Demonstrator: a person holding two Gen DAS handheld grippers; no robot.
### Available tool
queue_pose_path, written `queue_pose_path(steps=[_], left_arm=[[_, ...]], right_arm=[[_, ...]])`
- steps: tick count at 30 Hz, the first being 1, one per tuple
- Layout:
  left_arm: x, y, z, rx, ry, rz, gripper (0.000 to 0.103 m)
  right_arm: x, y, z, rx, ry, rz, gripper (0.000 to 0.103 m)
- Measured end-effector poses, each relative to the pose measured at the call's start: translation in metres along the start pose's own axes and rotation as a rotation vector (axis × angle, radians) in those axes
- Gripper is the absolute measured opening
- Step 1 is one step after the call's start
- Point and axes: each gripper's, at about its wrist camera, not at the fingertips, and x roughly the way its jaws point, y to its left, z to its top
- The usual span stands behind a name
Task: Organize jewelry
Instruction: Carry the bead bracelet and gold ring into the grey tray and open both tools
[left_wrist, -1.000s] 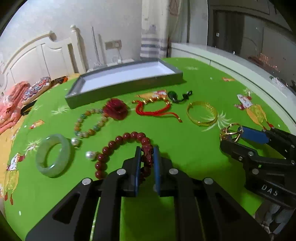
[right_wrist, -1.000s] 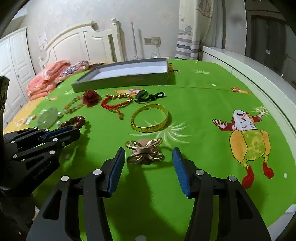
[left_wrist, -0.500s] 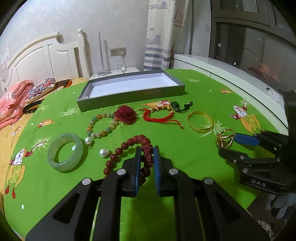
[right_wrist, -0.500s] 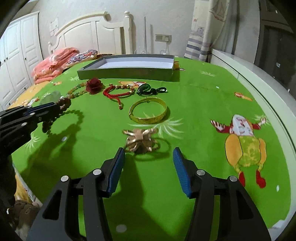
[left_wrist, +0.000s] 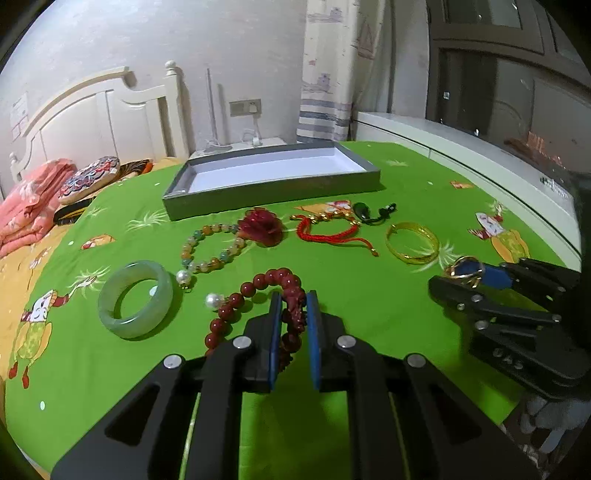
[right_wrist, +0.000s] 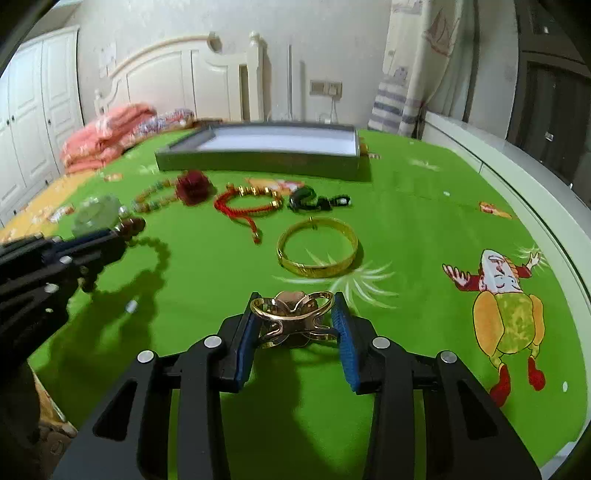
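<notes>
The left gripper (left_wrist: 291, 325) pinches the red bead bracelet (left_wrist: 255, 291); the right gripper (right_wrist: 295, 325) clamps the gold ornament (right_wrist: 291, 314). The grey tray (left_wrist: 273, 192) at the bedspread's far edge holds 0 pieces; 6 others lie outside.

Dark red bead bracelet (left_wrist: 258, 295), green cloth (left_wrist: 369, 295)

Two wrist cameras, low over the green bedspread (left_wrist: 369, 295)

Both look forward along their own fingers toward the far-edge grey tray (left_wrist: 273, 192); each catches the other gripper at its side.
</notes>
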Motion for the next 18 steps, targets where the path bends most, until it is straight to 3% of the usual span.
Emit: queue_pose_path(steps=[7,13,18], left_arm=[[-0.019,0.018,0.009,-0.048,-0.090,0.035,0.013],[-0.021,0.037,0.024,-0.077,-0.147,0.069,0.013],[-0.009,0.044,0.032,-0.075,-0.140,0.077,0.013]], right_arm=[[-0.019,0.021,0.013,-0.013,-0.120,0.015,0.037],[-0.013,0.038,0.031,-0.031,-0.148,0.004,0.037],[-0.006,0.042,0.044,-0.028,-0.122,0.002,0.037]])
